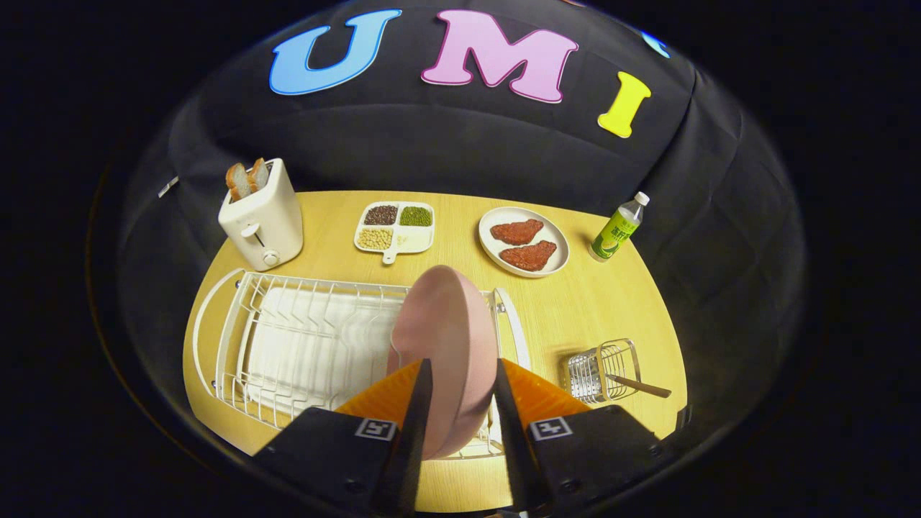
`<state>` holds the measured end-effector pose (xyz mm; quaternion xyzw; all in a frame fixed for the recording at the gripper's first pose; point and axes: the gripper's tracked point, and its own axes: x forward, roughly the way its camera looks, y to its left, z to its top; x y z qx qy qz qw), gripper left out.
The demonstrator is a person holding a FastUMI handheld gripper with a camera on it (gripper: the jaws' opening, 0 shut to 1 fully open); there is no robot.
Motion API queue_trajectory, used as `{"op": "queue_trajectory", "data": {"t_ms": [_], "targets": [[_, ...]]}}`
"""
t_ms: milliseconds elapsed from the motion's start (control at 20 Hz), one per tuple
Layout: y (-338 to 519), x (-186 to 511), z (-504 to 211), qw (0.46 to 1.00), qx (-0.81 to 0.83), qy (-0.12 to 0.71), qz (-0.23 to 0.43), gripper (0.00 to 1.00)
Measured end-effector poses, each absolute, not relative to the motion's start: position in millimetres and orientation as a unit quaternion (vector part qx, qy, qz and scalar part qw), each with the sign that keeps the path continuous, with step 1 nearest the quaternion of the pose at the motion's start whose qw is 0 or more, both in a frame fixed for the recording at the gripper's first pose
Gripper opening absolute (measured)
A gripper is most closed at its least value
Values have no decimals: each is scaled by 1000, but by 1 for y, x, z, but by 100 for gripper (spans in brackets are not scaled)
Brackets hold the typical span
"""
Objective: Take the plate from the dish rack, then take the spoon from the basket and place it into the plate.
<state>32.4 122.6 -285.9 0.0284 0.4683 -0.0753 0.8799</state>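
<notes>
Gripper view shows the claw [460,392] clamped on the pink plate's [446,338] rim, holding it upright to clear the dish rack [288,338] wires.

This is a pretend kitchen set up in a booth. A wooden desk [575,309] holds a toaster [262,219] with bread, a white dish rack [288,345], a plate of meat [524,241] and a tray of beans [396,226]. Black cloth [432,151] hangs behind.

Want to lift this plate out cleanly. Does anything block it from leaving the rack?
Nothing visible does. The pink plate stands on edge at the dish rack end, between the gripper fingers, with no other dishes around it and open space above.
</notes>
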Motion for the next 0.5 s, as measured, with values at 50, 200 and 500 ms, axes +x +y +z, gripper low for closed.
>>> {"op": "queue_trajectory", "data": {"t_ms": [50, 200, 500], "targets": [[121, 29, -290, 875, 25, 477, -84, 44], [112, 31, -293, 871, 17, 476, -123, 27], [100, 54, -262, 889, -32, 436, -139, 18]]}}
